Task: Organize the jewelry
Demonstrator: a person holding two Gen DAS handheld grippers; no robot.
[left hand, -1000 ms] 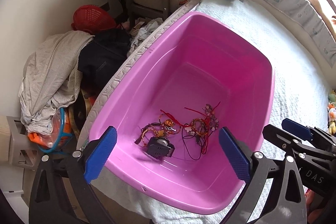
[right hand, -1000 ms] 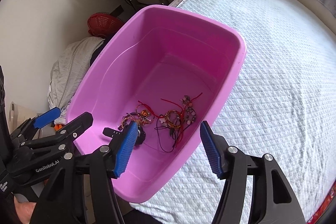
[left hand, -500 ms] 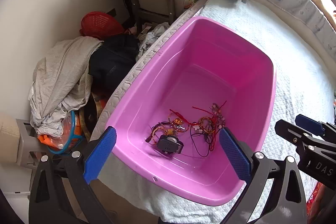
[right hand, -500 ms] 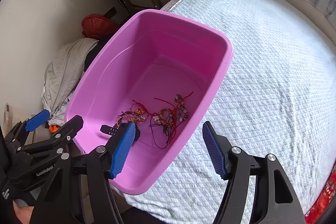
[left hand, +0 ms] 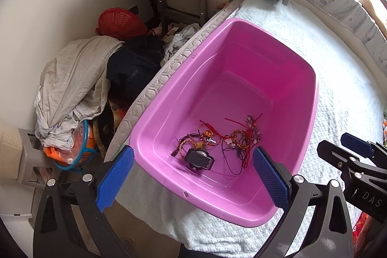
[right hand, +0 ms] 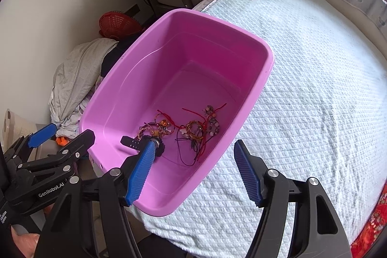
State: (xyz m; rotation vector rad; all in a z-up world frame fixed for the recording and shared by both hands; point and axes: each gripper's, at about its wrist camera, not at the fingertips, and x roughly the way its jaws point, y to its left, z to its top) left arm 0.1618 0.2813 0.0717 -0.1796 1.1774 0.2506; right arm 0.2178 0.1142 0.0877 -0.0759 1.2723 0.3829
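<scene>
Both claws, left [left hand: 192, 175] and right [right hand: 191, 169], hang open and empty above the tub [left hand: 312, 113]; grabbing one bracelet [left hand: 239, 139] could drag along tangled cords [left hand: 229, 161].

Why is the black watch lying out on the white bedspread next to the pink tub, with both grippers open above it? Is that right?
Not quite. The black watch lies inside the pink tub, on its floor beside the tangled bracelets, not out on the white bedspread. The left wrist view shows it plainly. Both grippers, left and right, are indeed open above.
</scene>
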